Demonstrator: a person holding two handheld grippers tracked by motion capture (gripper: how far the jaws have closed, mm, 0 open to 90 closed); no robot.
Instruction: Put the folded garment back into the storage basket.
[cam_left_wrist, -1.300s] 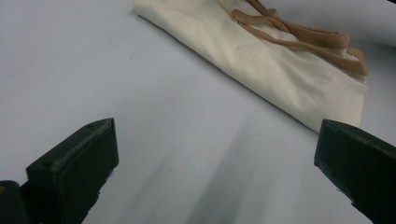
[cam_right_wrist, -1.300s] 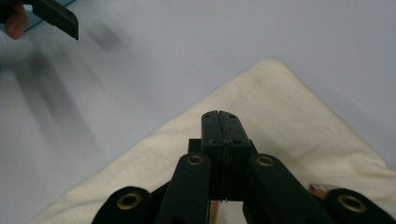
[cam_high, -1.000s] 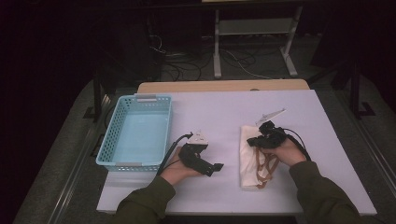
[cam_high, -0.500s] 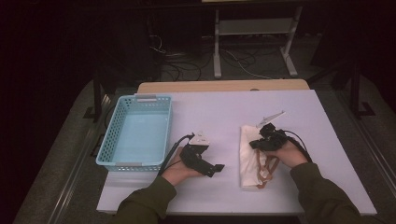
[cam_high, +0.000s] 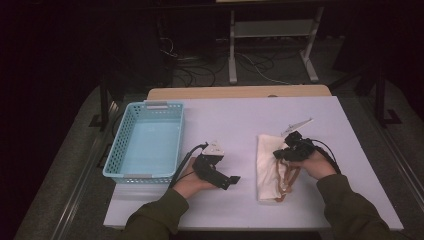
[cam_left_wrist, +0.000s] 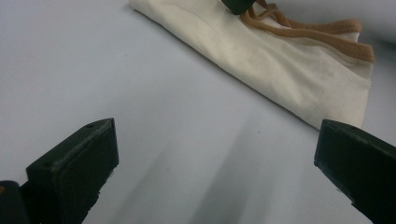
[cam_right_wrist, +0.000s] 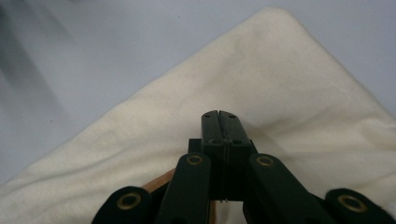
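Right gripper view: your right hand-held gripper (cam_right_wrist: 218, 116) is pressed together over the folded cream cloth bag (cam_right_wrist: 289, 93); pinch fabric, not straps; left hand-held gripper (cam_left_wrist: 217, 154) spread.

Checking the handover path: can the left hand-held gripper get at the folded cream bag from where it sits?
Probably yes. The left hand-held gripper has its jaws open and aimed at the cream bag, with bare table between them. The right hand-held gripper sits shut over the bag's far part.

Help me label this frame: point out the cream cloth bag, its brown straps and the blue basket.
cream cloth bag (cam_high: 266, 165), high view, bare cloth on its left half.
brown straps (cam_left_wrist: 322, 33), left gripper view, middle of the upper strap.
blue basket (cam_high: 145, 176), high view, near rim.
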